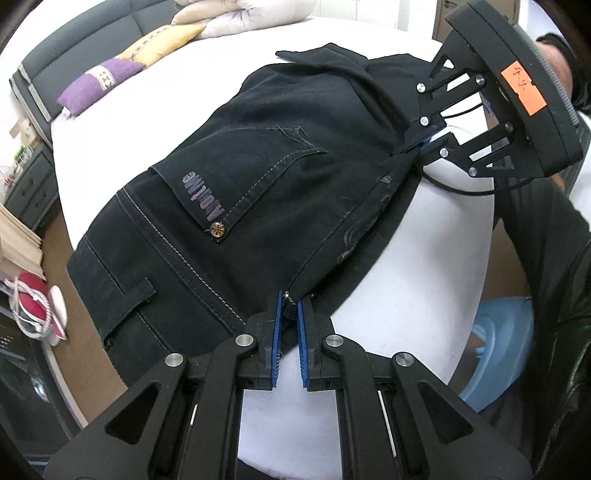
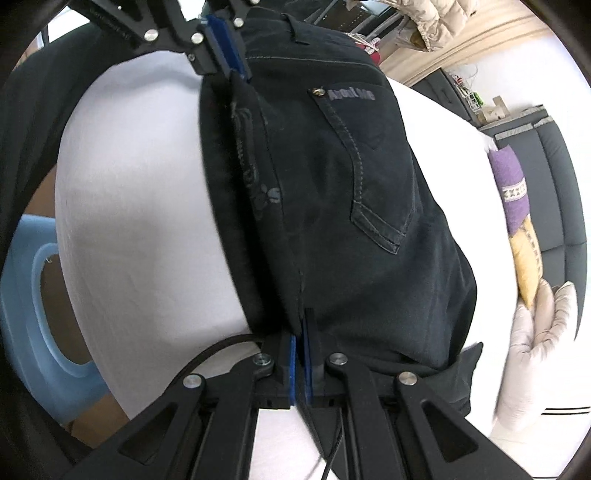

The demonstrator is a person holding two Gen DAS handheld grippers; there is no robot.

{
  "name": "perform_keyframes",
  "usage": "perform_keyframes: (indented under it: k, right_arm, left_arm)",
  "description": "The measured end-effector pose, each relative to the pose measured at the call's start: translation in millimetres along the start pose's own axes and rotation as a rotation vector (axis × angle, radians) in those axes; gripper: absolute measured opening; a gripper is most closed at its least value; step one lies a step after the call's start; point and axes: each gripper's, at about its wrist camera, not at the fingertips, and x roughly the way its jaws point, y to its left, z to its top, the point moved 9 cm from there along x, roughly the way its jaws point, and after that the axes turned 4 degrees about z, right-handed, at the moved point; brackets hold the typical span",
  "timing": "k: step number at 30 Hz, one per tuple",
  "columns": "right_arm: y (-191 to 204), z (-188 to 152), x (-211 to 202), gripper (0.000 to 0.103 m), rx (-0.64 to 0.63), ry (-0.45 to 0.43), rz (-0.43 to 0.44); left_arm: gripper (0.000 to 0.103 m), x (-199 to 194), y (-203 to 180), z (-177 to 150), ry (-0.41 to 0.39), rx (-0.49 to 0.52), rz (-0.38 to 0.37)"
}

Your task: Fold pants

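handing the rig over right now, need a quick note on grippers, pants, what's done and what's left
Left gripper: shut on the pants' near edge, at the waist end.
Right gripper: shut on the same edge farther along.
The pants lie on the white bed, back pocket up, seemingly already doubled leg on leg.
Left to do: carry the pinched edge across for the next fold, release, smooth.

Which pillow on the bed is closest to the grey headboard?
The purple pillow. It lies right beside the grey headboard; the yellow pillow comes next in the row, then the puffy white duvet, each farther away.
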Motion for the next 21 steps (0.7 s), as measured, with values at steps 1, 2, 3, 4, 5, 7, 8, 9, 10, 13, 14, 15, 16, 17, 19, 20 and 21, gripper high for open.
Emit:
perform_keyframes:
  k: [1, 2, 3, 4, 5, 7, 8, 9, 10, 13, 14, 15, 16, 17, 19, 20, 21]
  right_arm:
    - [3, 0, -1, 0.005, 0.002, 0.001, -0.001]
    - [6, -1, -1, 0.005, 0.002, 0.003, -0.001]
    - [8, -1, 0, 0.005, -0.003, 0.006, -0.006]
    - [9, 0, 3, 0.005, -0.015, 0.011, -0.019]
    - [12, 0, 4, 0.005, -0.029, 0.018, -0.037]
    - [14, 0, 5, 0.007, -0.052, 0.029, -0.072]
    - [18, -1, 5, 0.007, -0.051, 0.03, -0.077]
    - [19, -1, 5, 0.007, -0.044, 0.031, -0.08]
    - [19, -1, 5, 0.007, -0.034, 0.031, -0.081]
    - [17, 2, 5, 0.007, -0.015, 0.029, -0.089]
    - [16, 2, 5, 0.007, -0.011, 0.027, -0.093]
    - [17, 2, 5, 0.007, -0.008, 0.026, -0.097]
    - [17, 3, 5, 0.007, 0.0, 0.025, -0.098]
    - [16, 4, 5, 0.007, 0.009, 0.025, -0.099]
    - [14, 4, 5, 0.007, 0.022, 0.025, -0.104]
    - [14, 5, 5, 0.007, 0.03, 0.024, -0.108]
    - [14, 5, 5, 0.007, 0.043, 0.021, -0.112]
  left_arm:
    - [0.007, 1, -1, -2, 0.001, -0.002, 0.009]
    - [0.008, 5, 0, -2, 0.004, -0.004, 0.013]
    - [0.008, 9, -1, -4, 0.008, -0.008, 0.019]
    - [0.008, 11, -1, -2, 0.003, -0.021, 0.024]
    - [0.008, 10, 1, -1, -0.002, -0.048, 0.024]
    - [0.01, 6, 4, -3, 0.002, -0.084, 0.016]
    - [0.013, 4, 4, -3, 0.012, -0.102, 0.005]
    - [0.015, 0, 6, -5, 0.021, -0.128, -0.013]
    - [0.015, -5, 9, -8, 0.028, -0.156, -0.035]
    - [0.015, -24, 18, -4, -0.001, -0.205, -0.054]
    - [0.015, -30, 22, -1, -0.018, -0.219, -0.047]
    - [0.015, -35, 27, 6, -0.047, -0.246, -0.044]
    - [0.015, -39, 31, 14, -0.076, -0.28, -0.054]
    - [0.015, -38, 32, 23, -0.097, -0.312, -0.067]
    - [0.015, -26, 30, 41, -0.119, -0.328, -0.068]
    - [0.015, -17, 25, 56, -0.134, -0.329, -0.062]
    - [0.015, -9, 22, 65, -0.139, -0.343, -0.07]
